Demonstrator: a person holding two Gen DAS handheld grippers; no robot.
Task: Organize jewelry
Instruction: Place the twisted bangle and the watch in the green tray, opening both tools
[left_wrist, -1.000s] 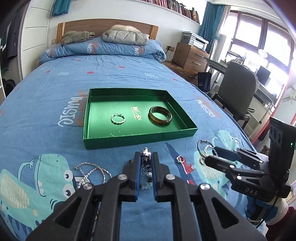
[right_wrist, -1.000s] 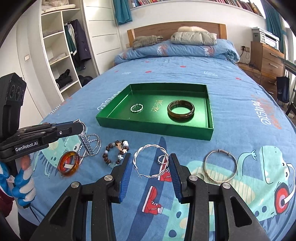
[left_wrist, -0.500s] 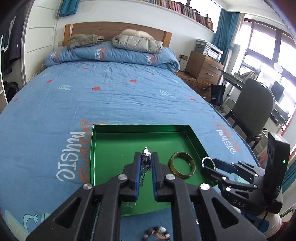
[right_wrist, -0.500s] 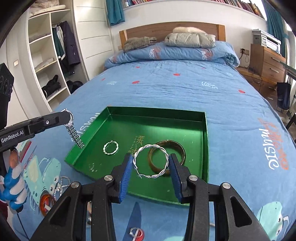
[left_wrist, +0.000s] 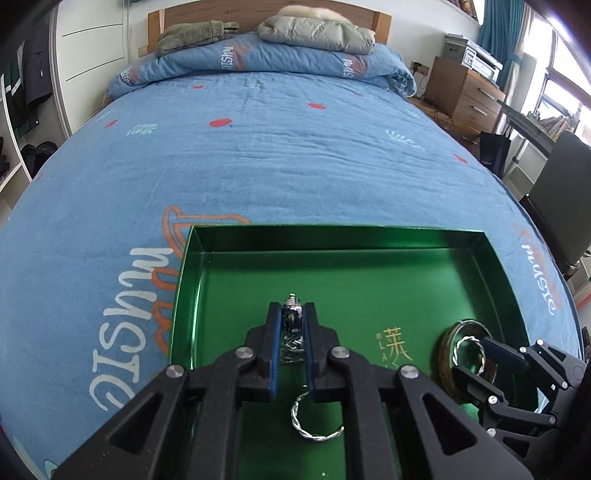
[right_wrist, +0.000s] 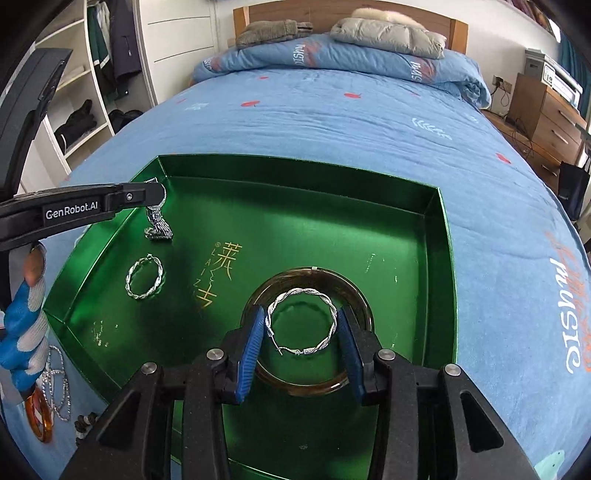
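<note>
My left gripper (left_wrist: 292, 334) clenches a sparkly silver chain (right_wrist: 158, 226), my right gripper (right_wrist: 301, 334) a twisted silver hoop (right_wrist: 301, 322), both low over the green metal tray (right_wrist: 436, 236) for release.

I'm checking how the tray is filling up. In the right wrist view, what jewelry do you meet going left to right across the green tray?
Rhinestone chain hanging from the left gripper → small twisted silver hoop lying flat → twisted silver hoop held in the right gripper, above the brown bangle, all within the green tray.
</note>
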